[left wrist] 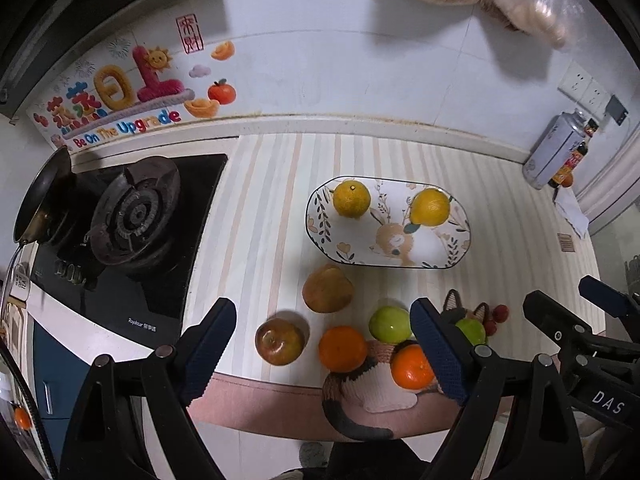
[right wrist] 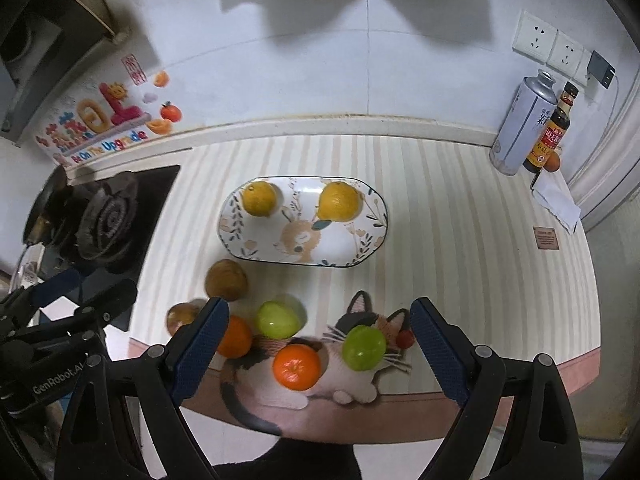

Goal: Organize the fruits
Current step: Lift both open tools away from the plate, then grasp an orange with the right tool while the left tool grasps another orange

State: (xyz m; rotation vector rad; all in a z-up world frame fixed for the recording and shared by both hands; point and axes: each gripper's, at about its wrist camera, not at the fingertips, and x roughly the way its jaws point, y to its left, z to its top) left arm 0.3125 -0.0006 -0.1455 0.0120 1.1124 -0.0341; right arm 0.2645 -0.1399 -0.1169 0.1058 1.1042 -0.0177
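- Both my grippers, left gripper [left wrist: 324, 354] and right gripper [right wrist: 320, 354], hover at the worktop [right wrist: 460, 240] edge, fingers spread wide, clamping nothing.
- Oval plate [right wrist: 372, 236] carries two yellow citrus; the rest lie loose in front of it.
- Cat mat [right wrist: 360, 392] overhangs the edge: a careless nudge could roll its orange [right wrist: 297, 367] or green fruit [right wrist: 364, 347] off.
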